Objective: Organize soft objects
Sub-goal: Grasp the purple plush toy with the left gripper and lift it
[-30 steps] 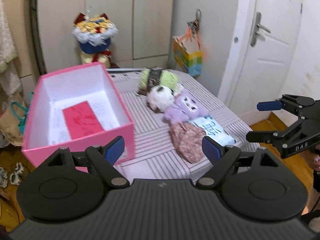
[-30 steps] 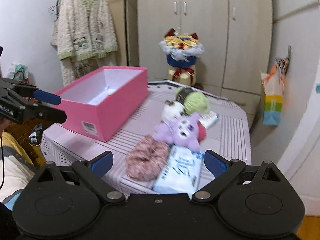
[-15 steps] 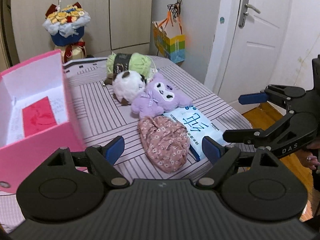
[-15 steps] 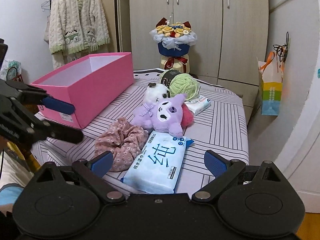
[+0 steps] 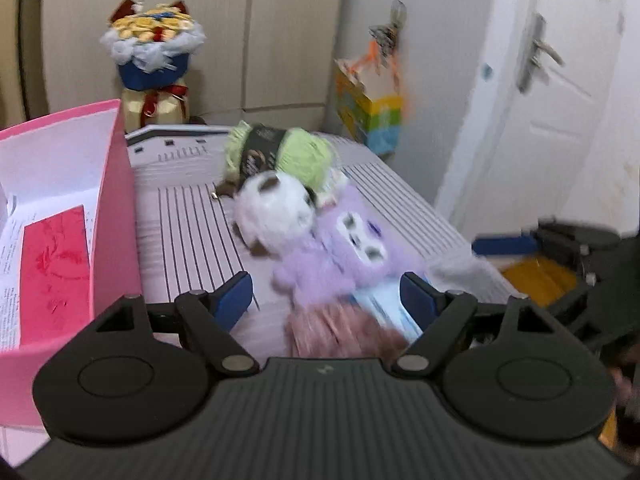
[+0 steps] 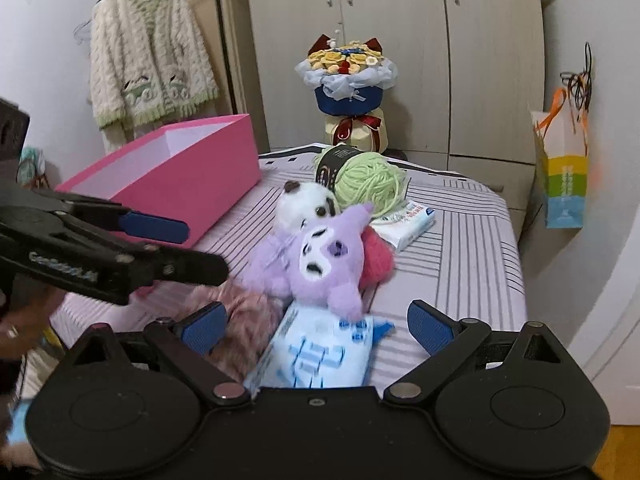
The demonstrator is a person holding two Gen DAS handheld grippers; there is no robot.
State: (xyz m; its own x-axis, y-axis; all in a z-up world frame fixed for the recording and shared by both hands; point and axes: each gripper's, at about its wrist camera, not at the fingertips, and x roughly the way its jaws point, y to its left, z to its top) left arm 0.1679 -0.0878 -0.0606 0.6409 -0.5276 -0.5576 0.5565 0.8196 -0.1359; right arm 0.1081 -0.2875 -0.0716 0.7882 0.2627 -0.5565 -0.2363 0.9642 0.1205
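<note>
A purple plush [image 6: 324, 260] [image 5: 340, 256] lies mid-table beside a white plush [image 6: 308, 204] [image 5: 276, 212], a green yarn ball [image 6: 366, 182] [image 5: 280, 152], a pink fuzzy item [image 6: 376, 254], a pink floral fabric bundle [image 6: 240, 316] [image 5: 340, 332] and a blue tissue pack [image 6: 320, 352]. My left gripper [image 5: 326, 300] is open, close over the fabric bundle. My right gripper [image 6: 316, 326] is open over the tissue pack. The open pink box [image 5: 112, 208] [image 6: 192, 168] stands at the left.
The striped table [image 6: 460, 248] ends at its right edge near a white door [image 5: 560, 100]. A small white packet [image 6: 408, 220] lies by the yarn. A flower bouquet [image 6: 348, 92], wardrobe and hanging colourful bag [image 6: 560, 176] stand behind.
Both grippers have moved forward and lower toward the pile of soft things. The left view swung back toward the pink box. Both stay open and empty.
</note>
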